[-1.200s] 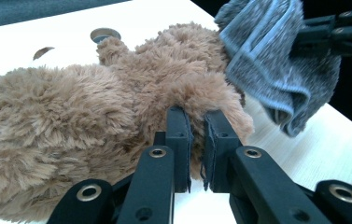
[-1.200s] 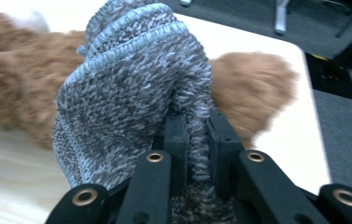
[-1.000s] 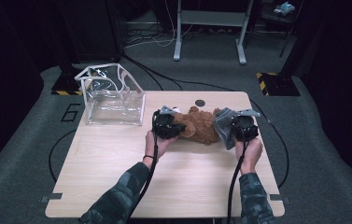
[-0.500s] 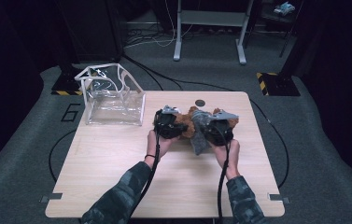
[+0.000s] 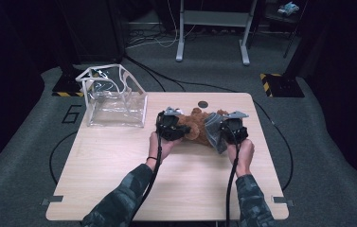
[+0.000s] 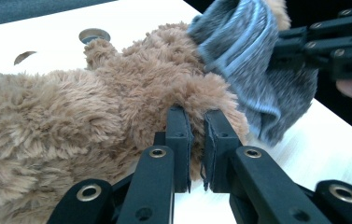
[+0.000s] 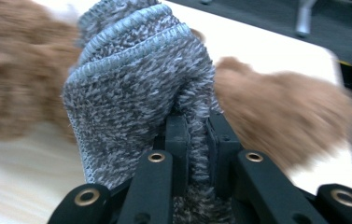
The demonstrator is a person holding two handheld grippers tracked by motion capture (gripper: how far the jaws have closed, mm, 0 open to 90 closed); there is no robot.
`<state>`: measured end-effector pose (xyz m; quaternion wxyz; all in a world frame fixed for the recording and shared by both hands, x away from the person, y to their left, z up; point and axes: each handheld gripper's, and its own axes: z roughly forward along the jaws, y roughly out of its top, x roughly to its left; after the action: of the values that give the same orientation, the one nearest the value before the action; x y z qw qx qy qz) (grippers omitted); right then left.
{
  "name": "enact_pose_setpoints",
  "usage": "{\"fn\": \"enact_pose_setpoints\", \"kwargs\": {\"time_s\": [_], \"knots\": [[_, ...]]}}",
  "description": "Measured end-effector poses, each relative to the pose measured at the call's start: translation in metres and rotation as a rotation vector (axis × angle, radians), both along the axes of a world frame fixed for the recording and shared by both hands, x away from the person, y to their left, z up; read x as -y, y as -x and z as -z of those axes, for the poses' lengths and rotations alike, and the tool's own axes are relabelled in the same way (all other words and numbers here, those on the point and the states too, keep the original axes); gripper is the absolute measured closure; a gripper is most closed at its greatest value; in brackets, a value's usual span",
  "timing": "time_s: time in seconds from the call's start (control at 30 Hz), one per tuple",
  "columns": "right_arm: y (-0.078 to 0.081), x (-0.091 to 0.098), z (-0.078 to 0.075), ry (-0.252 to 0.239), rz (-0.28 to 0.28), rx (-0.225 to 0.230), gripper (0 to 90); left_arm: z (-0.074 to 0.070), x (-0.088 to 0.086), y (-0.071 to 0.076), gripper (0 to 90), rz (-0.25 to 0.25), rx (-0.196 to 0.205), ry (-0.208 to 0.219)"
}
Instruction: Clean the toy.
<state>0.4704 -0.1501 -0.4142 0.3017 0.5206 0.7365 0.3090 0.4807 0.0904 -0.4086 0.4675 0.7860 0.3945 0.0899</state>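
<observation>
A: Left tool (image 5: 182,130) clamped on a tuft of the bear (image 6: 94,107), centre of the high view, just above the left hand. Jaws nearly together with fur pinched between, lower middle of the left gripper view. Probably an anchor, so the toy stays put on the bench (image 5: 119,179).

B: Noted. Right tool (image 7: 196,135) pinched shut on the grey sock (image 7: 131,79), a fold of knit standing up between the jaws, centre of the right gripper view. Sock bunched against the bear's right-hand end in the high view, draped down toward the right hand.

A: Purpose of that grip, as judged: either drawing the sock onto a limb or pulling it off; cannot tell which.

B: Agreed. Opposed holds make sense either way: one to fix, one to pull.

A: Clear bag (image 5: 114,97) standing open, upper left of the bench, well apart from both. Likely a destination; untouched.
</observation>
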Motion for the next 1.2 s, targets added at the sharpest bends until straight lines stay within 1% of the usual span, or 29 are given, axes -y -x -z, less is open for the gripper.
{"fn": "enact_pose_setpoints", "kwargs": {"time_s": [0.03, 0.07, 0.1, 0.13, 0.2, 0.23, 0.27, 0.33, 0.43, 0.5, 0.53, 0.57, 0.6, 0.63, 0.67, 0.7, 0.73, 0.77, 0.83, 0.87, 0.9, 0.97, 1.0, 1.03, 1.07, 1.1, 1.13, 1.17, 1.2], "knots": [[0.0, 0.0, 0.0, 0.0, 0.0, 0.0, 81.5, 0.0, 0.0, 0.0, 82.2, 0.0, 0.0, 0.0], [0.0, 0.01, -0.001, 0.01, 0.037, 0.003, 81.5, -0.001, 0.0, 0.0, 82.3, 0.002, -0.003, 0.003], [0.0, 0.01, -0.001, 0.01, 0.037, 0.003, 81.5, -0.001, 0.0, 0.0, 82.2, 0.002, -0.003, 0.003], [0.0, 0.014, -0.002, 0.019, 0.046, 0.006, 81.5, -0.001, 0.0, 0.001, 82.2, 0.005, -0.005, 0.004], [0.0, 0.027, -0.003, 0.031, 0.09, 0.008, 81.5, -0.003, 0.002, 0.001, 82.3, 0.012, -0.006, 0.008], [0.0, 0.027, -0.003, 0.031, 0.09, 0.008, 81.5, -0.003, 0.002, 0.001, 82.3, 0.012, -0.006, 0.008], [0.0, 0.031, -0.003, 0.038, 0.102, 0.01, 81.5, -0.003, 0.003, 0.002, 82.3, 0.011, -0.005, 0.009], [0.001, 0.039, -0.005, 0.048, 0.142, 0.019, 81.5, -0.004, 0.004, 0.002, 82.3, 0.016, -0.005, 0.009], [0.002, 0.044, -0.008, 0.04, 0.155, 0.024, 81.5, -0.005, 0.007, 0.003, 82.3, 0.016, -0.011, 0.015], [0.006, 0.046, -0.012, 0.039, 0.162, 0.041, 81.4, -0.006, 0.008, 0.003, 82.3, 0.02, -0.013, 0.019], [0.012, 0.045, -0.016, 0.024, 0.147, 0.061, 81.4, -0.008, 0.008, 0.004, 82.4, 0.023, -0.008, 0.014], [0.012, 0.045, -0.016, 0.024, 0.147, 0.061, 81.4, -0.008, 0.008, 0.004, 82.4, 0.023, -0.008, 0.014], [0.018, 0.04, -0.02, 0.001, 0.124, 0.07, 81.4, -0.008, 0.009, 0.004, 82.5, 0.017, -0.007, 0.017], [0.018, 0.04, -0.02, 0.001, 0.124, 0.07, 81.4, -0.008, 0.009, 0.004, 82.5, 0.017, -0.007, 0.017], [0.023, 0.032, -0.021, -0.02, 0.078, 0.063, 81.3, -0.008, 0.009, 0.003, 82.4, 0.018, -0.006, 0.013], [0.023, 0.032, -0.021, -0.02, 0.078, 0.063, 81.3, -0.008, 0.009, 0.003, 82.4, 0.016, -0.009, 0.012], [0.024, 0.027, -0.02, -0.028, 0.044, 0.066, 81.2, -0.007, 0.009, 0.001, 82.3, 0.019, -0.008, 0.009], [0.025, 0.021, -0.017, -0.039, 0.009, 0.054, 81.2, -0.006, 0.008, 0.0, 81.8, 0.017, -0.01, 0.01], [0.023, 0.011, -0.011, -0.05, -0.032, 0.036, 81.1, -0.004, 0.007, -0.002, 77.9, 0.008, -0.014, 0.012], [0.022, 0.007, -0.008, -0.043, -0.044, 0.03, 81.1, -0.004, 0.006, -0.003, 75.3, 0.001, -0.02, 0.013], [0.02, 0.003, -0.005, -0.036, -0.053, 0.024, 81.0, -0.003, 0.004, -0.004, 68.4, -0.006, -0.022, 0.018], [0.014, -0.002, 0.003, -0.032, -0.048, 0.003, 81.0, -0.003, 0.0, -0.004, 61.0, -0.011, -0.025, 0.026], [0.009, -0.003, 0.009, -0.025, -0.033, -0.005, 81.0, -0.004, -0.005, -0.004, 53.6, -0.016, -0.02, 0.02], [0.009, -0.003, 0.009, -0.025, -0.033, -0.005, 81.0, -0.004, -0.005, -0.004, 51.8, -0.016, -0.02, 0.02], [0.004, 0.0, 0.013, -0.026, -0.018, -0.012, 81.1, -0.005, -0.012, -0.003, 50.6, -0.029, -0.017, 0.032], [0.004, 0.0, 0.013, -0.026, -0.018, -0.012, 81.1, -0.005, -0.012, -0.003, 48.7, -0.029, -0.017, 0.032], [0.003, 0.005, 0.015, -0.023, 0.01, -0.01, 81.1, -0.006, -0.02, -0.003, 46.8, -0.048, -0.009, 0.024], [0.003, 0.005, 0.015, -0.023, 0.01, -0.01, 81.1, -0.006, -0.02, -0.003, 46.2, -0.048, -0.009, 0.024], [0.005, 0.011, 0.014, -0.031, 0.022, -0.006, 81.1, -0.005, -0.027, -0.004, 45.9, -0.065, -0.007, 0.017]]}}
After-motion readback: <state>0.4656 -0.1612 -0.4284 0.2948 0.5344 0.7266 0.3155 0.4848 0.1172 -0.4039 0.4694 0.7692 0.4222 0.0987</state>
